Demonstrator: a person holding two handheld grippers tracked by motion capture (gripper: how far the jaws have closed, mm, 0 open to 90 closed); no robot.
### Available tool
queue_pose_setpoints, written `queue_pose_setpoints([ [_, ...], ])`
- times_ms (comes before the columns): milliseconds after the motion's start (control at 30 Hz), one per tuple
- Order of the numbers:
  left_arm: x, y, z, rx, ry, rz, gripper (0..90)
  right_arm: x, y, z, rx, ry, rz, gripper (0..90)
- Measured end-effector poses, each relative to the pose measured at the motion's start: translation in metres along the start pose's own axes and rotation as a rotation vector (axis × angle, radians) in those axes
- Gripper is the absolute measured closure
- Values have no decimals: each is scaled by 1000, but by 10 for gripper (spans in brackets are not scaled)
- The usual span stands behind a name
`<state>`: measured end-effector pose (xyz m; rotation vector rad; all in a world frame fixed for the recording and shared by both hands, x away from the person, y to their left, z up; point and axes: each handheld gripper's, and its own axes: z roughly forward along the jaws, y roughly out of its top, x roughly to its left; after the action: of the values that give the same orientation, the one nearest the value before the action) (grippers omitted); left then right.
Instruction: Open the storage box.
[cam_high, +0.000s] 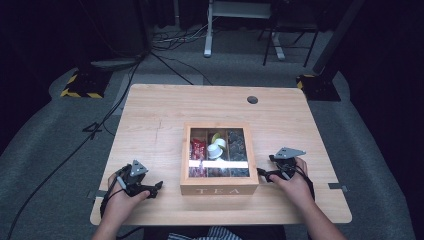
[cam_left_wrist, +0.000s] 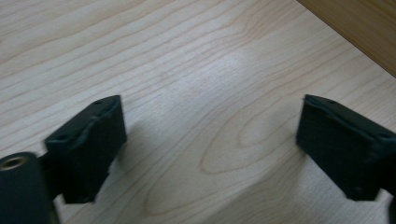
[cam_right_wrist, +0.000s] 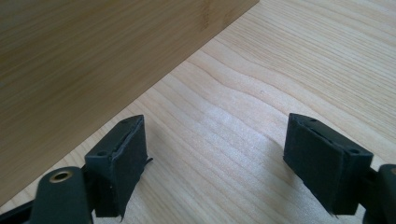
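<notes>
A wooden tea box (cam_high: 219, 189) marked TEA stands in the middle of the table, its glass lid down over compartments of sachets and white capsules. My left gripper (cam_high: 156, 188) rests on the table left of the box, open, with bare wood between its jaws (cam_left_wrist: 212, 149). A corner of the box (cam_left_wrist: 369, 32) shows at that view's upper right. My right gripper (cam_high: 263, 174) lies against the table right of the box, open, jaws pointing at the box's side. In the right gripper view (cam_right_wrist: 215, 168) the box wall (cam_right_wrist: 93, 70) rises just beyond the left jaw.
The light wooden table (cam_high: 150, 125) has a round cable hole (cam_high: 252, 99) at the back right. Cables run over the grey floor at the left and behind. A desk frame (cam_high: 210, 30) and stands are beyond the table.
</notes>
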<state>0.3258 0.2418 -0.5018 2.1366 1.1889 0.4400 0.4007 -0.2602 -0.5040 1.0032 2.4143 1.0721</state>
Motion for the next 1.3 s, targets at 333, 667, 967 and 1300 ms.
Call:
queue_pose_setpoints([
  [333, 5, 5, -12, -13, 0, -40, 252, 0, 0, 0, 0, 0, -1, 216],
  [667, -1, 18, -28, -51, -39, -87, 307, 0, 0, 0, 0, 0, 0, 216],
  [967, -19, 30, -36, -95, -80, -59, 313, 0, 0, 0, 0, 0, 0, 216],
  [1300, -35, 38, -49, -124, -145, -31, 311, 0, 0, 0, 0, 0, 0, 217],
])
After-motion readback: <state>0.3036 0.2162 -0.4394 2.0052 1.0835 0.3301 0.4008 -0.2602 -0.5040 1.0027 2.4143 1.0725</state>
